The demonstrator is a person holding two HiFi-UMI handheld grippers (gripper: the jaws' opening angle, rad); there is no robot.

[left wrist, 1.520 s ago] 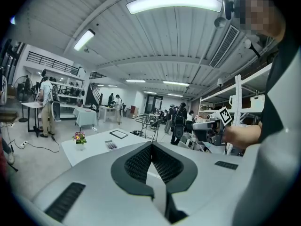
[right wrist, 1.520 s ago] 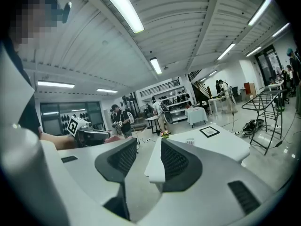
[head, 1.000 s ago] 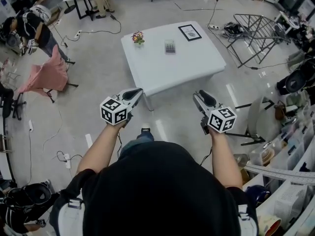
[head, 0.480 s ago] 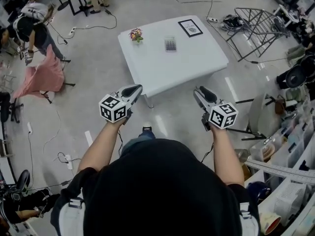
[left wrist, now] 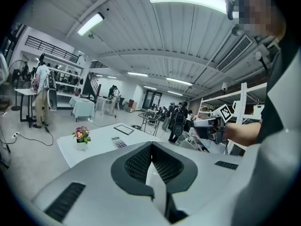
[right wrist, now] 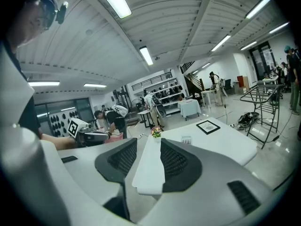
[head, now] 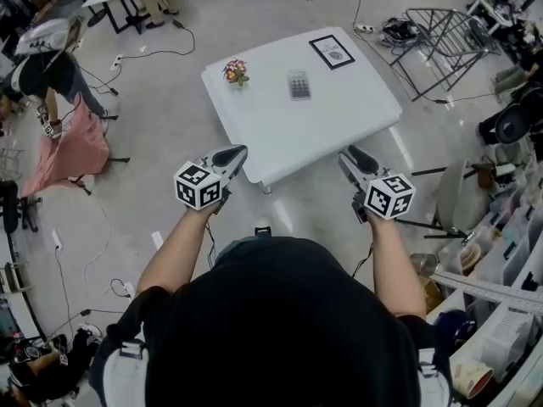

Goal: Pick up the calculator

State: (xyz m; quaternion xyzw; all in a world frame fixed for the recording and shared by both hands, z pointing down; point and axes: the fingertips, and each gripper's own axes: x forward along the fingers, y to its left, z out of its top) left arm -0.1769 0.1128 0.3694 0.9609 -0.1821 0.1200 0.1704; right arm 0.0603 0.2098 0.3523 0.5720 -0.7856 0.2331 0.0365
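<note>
Calculator (head: 298,84) lies well ahead on the table (head: 356,121), out of reach of both grippers.
Its long axis points away from the person, and it sits between the two grippers' lines, neither clearly nearer. The right gripper (head: 355,156) has its jaws wide apart and empty; the left gripper (head: 230,153) has its tips together, holding nothing.

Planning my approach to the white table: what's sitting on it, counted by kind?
calculator: 1
flower pot: 1
framed picture: 1
Total on the white table: 3
</note>
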